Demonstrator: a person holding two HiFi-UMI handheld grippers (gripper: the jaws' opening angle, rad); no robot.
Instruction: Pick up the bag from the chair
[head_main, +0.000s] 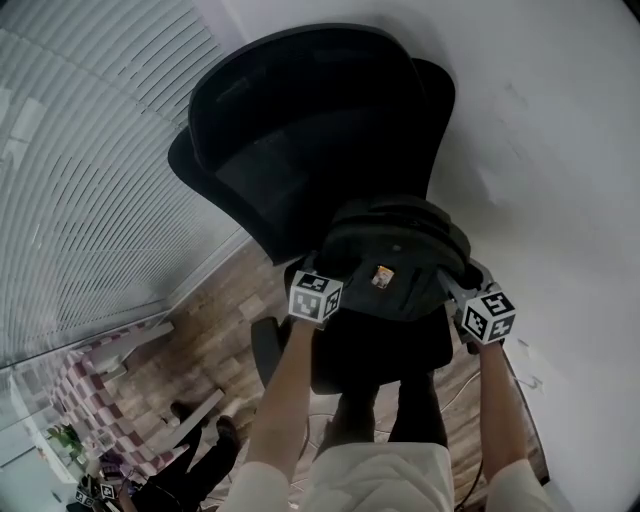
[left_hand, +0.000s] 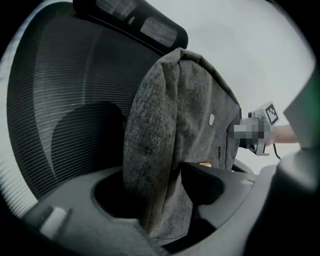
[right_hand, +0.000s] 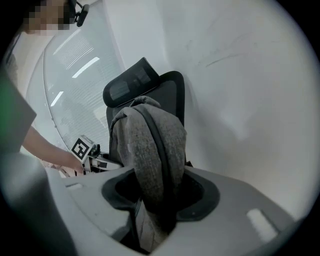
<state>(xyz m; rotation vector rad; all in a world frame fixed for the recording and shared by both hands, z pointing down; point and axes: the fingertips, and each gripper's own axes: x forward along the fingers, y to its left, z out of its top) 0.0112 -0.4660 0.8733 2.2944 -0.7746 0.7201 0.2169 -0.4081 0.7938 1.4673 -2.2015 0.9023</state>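
A grey fabric bag (head_main: 392, 262) stands upright on the seat of a black mesh office chair (head_main: 300, 140), against its backrest. My left gripper (head_main: 322, 270) is shut on the bag's left side. In the left gripper view, the bag's cloth (left_hand: 165, 150) fills the gap between the jaws of the left gripper (left_hand: 162, 205). My right gripper (head_main: 455, 285) is shut on the bag's right side, with the bag (right_hand: 150, 145) pinched in the right gripper (right_hand: 155, 205). Whether the bag rests on the seat or hangs just above it is hidden.
A glass wall with blinds (head_main: 90, 170) runs along the left and a white wall (head_main: 560, 150) stands behind and to the right. The wooden floor (head_main: 215, 330) lies below the chair. A white cable (head_main: 520, 375) lies at the right. Another person's feet (head_main: 205, 425) show at the lower left.
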